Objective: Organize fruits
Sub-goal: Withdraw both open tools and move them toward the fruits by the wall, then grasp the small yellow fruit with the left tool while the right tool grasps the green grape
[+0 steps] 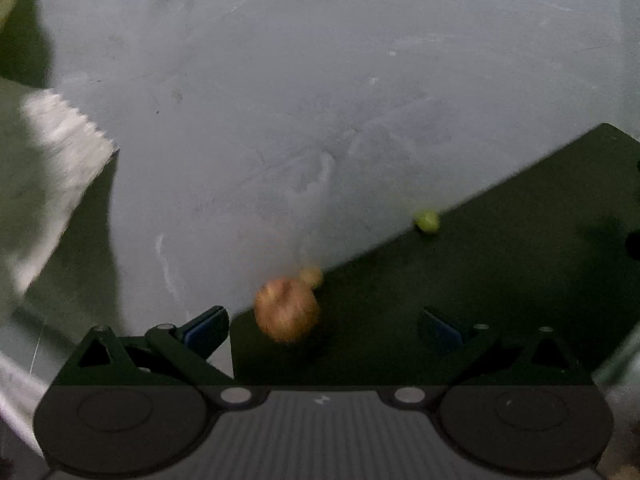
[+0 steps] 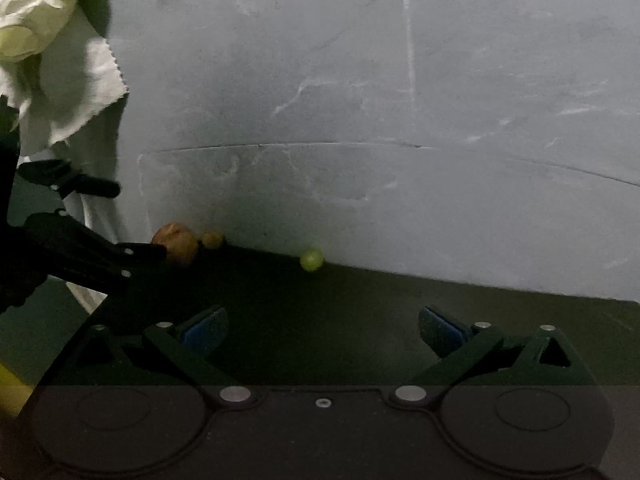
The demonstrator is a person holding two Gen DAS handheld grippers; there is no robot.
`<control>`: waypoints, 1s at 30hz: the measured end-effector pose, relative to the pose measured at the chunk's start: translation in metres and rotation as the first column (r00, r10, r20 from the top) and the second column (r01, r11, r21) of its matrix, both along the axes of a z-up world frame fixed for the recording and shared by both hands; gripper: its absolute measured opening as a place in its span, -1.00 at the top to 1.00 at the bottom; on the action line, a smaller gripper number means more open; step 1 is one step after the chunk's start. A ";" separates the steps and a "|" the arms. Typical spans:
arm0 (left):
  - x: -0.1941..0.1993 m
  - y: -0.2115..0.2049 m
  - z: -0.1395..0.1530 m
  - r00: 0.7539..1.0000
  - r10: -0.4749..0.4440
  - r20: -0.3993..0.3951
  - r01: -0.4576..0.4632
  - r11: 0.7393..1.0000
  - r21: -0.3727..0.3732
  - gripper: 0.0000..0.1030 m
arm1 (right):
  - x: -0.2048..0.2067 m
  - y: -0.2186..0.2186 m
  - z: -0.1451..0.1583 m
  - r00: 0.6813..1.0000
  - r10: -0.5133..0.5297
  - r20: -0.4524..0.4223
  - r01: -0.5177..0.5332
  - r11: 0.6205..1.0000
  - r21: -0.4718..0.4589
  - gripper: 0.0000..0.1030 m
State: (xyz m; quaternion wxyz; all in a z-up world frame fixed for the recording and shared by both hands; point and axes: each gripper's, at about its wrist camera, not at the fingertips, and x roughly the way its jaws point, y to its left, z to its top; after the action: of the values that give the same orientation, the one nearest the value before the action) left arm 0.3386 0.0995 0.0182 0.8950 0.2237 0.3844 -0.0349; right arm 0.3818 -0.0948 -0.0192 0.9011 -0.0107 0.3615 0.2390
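Observation:
A brown round fruit (image 1: 287, 309) lies on the dark table (image 1: 500, 280) at its far left, against the grey wall, with a smaller brown fruit (image 1: 311, 276) just behind it. A small green fruit (image 1: 427, 221) lies further right along the wall. My left gripper (image 1: 324, 328) is open, its jaws wide apart, with the brown fruit between them nearer the left finger. In the right wrist view my right gripper (image 2: 323, 330) is open and empty over the table (image 2: 360, 320); the left gripper (image 2: 100, 256) reaches the brown fruit (image 2: 178, 242), and the green fruit (image 2: 311, 259) lies ahead.
A grey scuffed wall (image 2: 360, 100) rises behind the table. A white cloth (image 2: 76, 92) with a zigzag edge hangs at the left, also in the left wrist view (image 1: 60, 152). A crumpled pale glove or bag (image 2: 40, 4) sits above it.

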 end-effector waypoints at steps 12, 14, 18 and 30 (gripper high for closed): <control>0.080 0.019 -0.038 0.986 -0.151 -0.072 0.150 0.988 -0.020 -0.87 | 0.062 0.049 -0.043 0.999 0.017 -0.049 -0.016 1.000 0.026 -0.61; 0.086 0.019 -0.042 0.985 -0.153 -0.085 0.151 0.988 -0.038 -0.78 | 0.072 0.055 -0.049 0.998 0.019 -0.058 -0.017 0.999 0.032 -0.52; 0.102 0.020 -0.052 0.983 -0.130 -0.131 0.123 0.990 -0.061 -0.62 | 0.085 0.065 -0.058 0.997 0.009 -0.082 -0.005 0.999 0.047 -0.42; 0.136 0.026 -0.070 0.976 -0.032 -0.216 0.013 0.996 -0.090 -0.55 | 0.098 0.072 -0.074 0.991 -0.050 -0.122 0.059 0.996 0.069 -0.12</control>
State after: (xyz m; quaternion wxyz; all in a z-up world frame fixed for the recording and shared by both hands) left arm 0.4748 0.1258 -0.0517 0.8560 0.1832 0.4756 -0.0862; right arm 0.4795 -0.0230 -0.0935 0.8837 0.0462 0.4066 0.2274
